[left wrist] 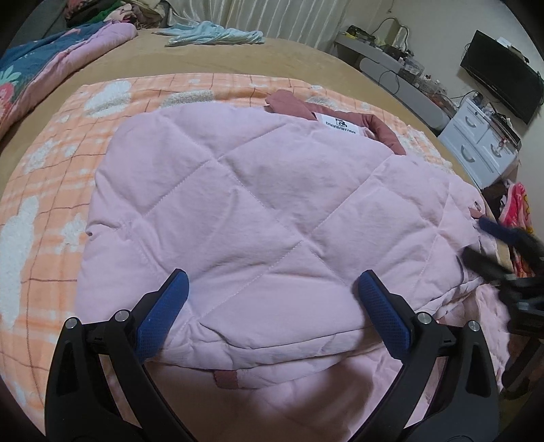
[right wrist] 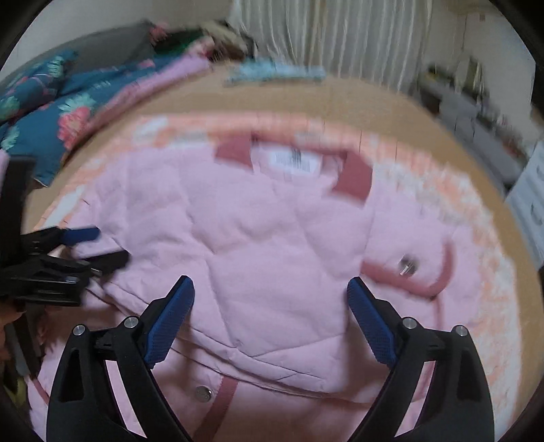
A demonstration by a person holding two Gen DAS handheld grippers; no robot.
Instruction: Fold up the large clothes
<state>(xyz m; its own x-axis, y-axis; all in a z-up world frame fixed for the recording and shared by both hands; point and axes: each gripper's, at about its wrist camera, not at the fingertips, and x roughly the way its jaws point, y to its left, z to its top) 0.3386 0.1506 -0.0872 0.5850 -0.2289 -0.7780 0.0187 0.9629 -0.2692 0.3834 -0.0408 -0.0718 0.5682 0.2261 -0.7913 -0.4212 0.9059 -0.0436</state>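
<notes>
A pale pink quilted jacket (left wrist: 258,204) with dark rose collar trim (left wrist: 384,131) and a white label lies partly folded on an orange checked blanket (left wrist: 51,190). My left gripper (left wrist: 272,306) is open and empty, just above the jacket's near folded edge. The right gripper (left wrist: 489,244) shows blurred at the jacket's right side. In the right wrist view the jacket (right wrist: 272,238) fills the middle, with a snap button (right wrist: 407,265) on a rose-trimmed flap. My right gripper (right wrist: 270,309) is open and empty above it. The left gripper (right wrist: 88,248) shows at the left edge.
The blanket lies on a tan bed (left wrist: 204,61). A blue floral and pink quilt (left wrist: 51,78) is piled at the far left, a light blue garment (left wrist: 210,32) at the far edge. A white drawer unit (left wrist: 479,142) and a dark screen (left wrist: 503,74) stand to the right.
</notes>
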